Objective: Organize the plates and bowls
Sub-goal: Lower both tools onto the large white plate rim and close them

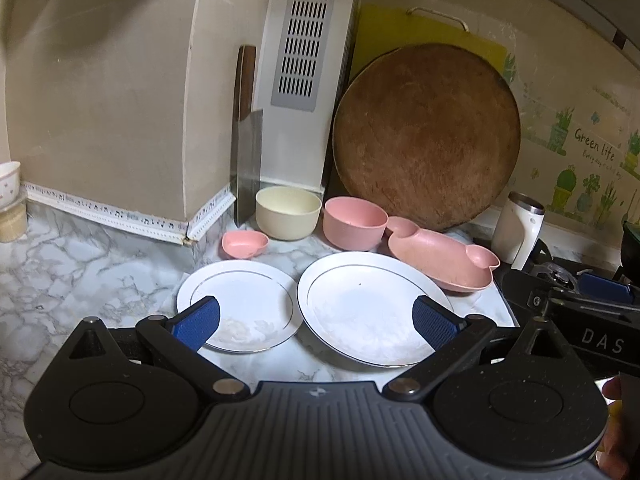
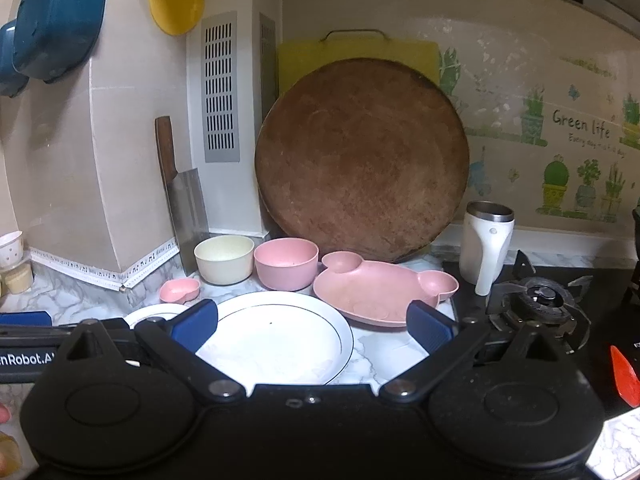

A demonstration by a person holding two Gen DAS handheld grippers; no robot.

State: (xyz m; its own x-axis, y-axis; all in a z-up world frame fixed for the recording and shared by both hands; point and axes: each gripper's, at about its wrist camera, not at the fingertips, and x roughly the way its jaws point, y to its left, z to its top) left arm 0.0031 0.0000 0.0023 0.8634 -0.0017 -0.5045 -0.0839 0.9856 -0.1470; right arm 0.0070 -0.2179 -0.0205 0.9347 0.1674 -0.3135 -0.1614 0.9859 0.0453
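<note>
While I hold both tools low over the marble bench (image 1: 80,280), my left hand-held gripper (image 1: 316,320) has its jaws spread wide with nothing between them; one blue pad overlaps the small white plate (image 1: 248,300) in view and the other the large white plate (image 1: 368,304), though I cannot tell whether either touches. My right hand-held gripper (image 2: 312,326) is just as wide open and empty, framing the large white plate (image 2: 276,340) between its pads.

Both plates lie flat, side by side, nearly touching, the small one to the left. Just behind the large one sits a pink divided dish (image 1: 444,258) with two round ear-like cups, its near edge close to the plate rim. Left of it stand a pink bowl (image 1: 354,222) and a cream bowl (image 1: 288,212), upright and close together, with a small pink heart-shaped dish (image 1: 244,243) in front of the cream one.

Behind the bowls a cleaver (image 1: 247,168) stands propped against the wall corner, blade down. A round wooden chopping board (image 1: 426,136) leans on the wall behind the pink pieces, a yellow board (image 1: 384,32) behind it. To the right a white mug (image 2: 486,252) stands at the edge of the black stove, beside the burner (image 2: 540,300).
</note>
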